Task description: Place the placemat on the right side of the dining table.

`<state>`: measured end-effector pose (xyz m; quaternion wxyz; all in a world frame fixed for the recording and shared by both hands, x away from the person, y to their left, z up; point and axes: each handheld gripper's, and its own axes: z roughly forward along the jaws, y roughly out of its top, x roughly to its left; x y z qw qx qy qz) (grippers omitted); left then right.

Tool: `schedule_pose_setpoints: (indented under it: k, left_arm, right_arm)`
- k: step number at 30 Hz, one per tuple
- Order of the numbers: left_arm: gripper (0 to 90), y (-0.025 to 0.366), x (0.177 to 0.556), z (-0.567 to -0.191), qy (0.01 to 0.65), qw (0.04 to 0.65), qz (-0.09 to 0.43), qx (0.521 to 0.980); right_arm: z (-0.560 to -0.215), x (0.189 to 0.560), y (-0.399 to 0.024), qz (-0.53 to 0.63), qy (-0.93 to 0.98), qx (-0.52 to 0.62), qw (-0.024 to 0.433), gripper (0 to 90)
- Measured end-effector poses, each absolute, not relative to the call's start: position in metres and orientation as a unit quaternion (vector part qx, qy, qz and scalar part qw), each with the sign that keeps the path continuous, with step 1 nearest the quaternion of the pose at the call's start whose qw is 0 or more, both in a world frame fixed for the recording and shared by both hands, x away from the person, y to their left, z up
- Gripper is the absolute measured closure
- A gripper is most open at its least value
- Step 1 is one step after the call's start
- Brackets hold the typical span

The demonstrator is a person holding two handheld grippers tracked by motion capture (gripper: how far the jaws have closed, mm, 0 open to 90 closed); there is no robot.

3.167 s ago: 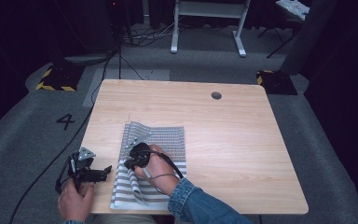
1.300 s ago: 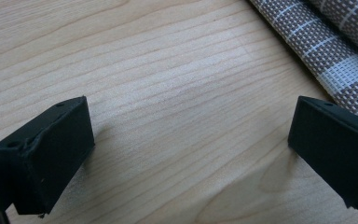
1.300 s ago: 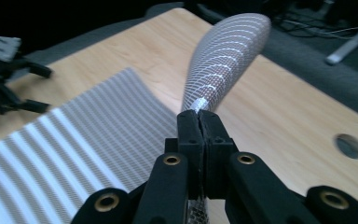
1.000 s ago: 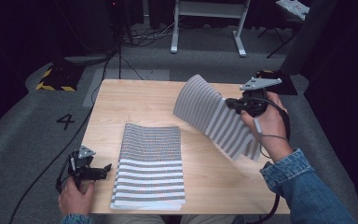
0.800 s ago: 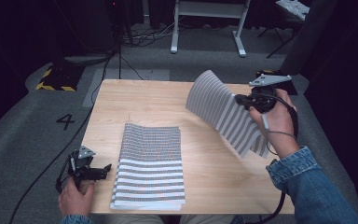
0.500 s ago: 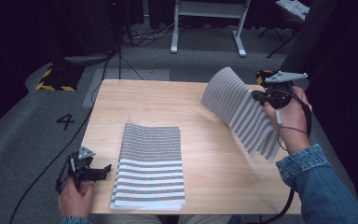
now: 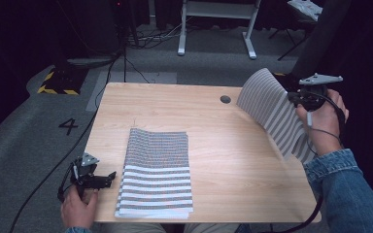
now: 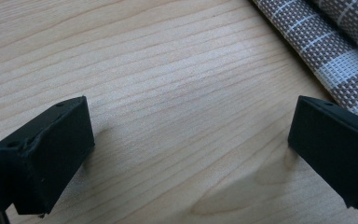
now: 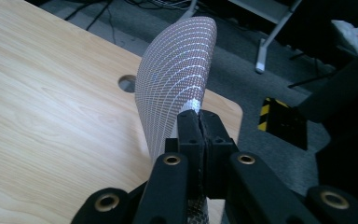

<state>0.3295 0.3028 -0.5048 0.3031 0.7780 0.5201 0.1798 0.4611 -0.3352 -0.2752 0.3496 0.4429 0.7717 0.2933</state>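
Left tool [image 7: 108, 177] with jaws wide, resting on the surface [image 7: 218, 145] just left of the mat stack [image 7: 156, 172], right tool [image 7: 295, 98] well right of the stack, jaws clamped on a striped mat [image 7: 274, 112] hanging over the surface's right edge.

Quick count from us: we've got one bench [image 7: 223, 160], one striped mat [image 7: 277, 114] lifted up off it, and one stack of matching mats [image 7: 158, 170] lying flat. How many are in that stack we can't tell. Two grippers total, the left gripper [image 7: 108, 178] and the right gripper [image 7: 291, 98], plus one round hole [image 7: 225, 99] in the benchtop.
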Motion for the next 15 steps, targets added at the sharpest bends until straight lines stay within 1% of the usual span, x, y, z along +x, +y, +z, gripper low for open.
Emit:
schedule_pose_setpoints:
  k: [3, 7, 12, 15]
  left_arm:
    - [0.2, 0.303, 0.330, -0.505, 0.520, 0.303, 0.179, 0.779]
    - [0.1, 0.303, 0.330, -0.505, 0.519, 0.304, 0.178, 0.779]
    - [0.1, 0.303, 0.331, -0.505, 0.518, 0.304, 0.178, 0.780]
    - [0.1, 0.303, 0.331, -0.505, 0.518, 0.304, 0.179, 0.780]
  right_arm:
    - [-0.280, 0.461, -0.343, 0.276, 0.770, 0.442, 0.367, 88.9]
    - [-0.288, 0.460, -0.347, 0.260, 0.773, 0.443, 0.372, 88.9]
    - [-0.298, 0.457, -0.346, 0.262, 0.777, 0.441, 0.366, 88.8]
    - [-0.301, 0.450, -0.338, 0.284, 0.780, 0.436, 0.347, 88.5]
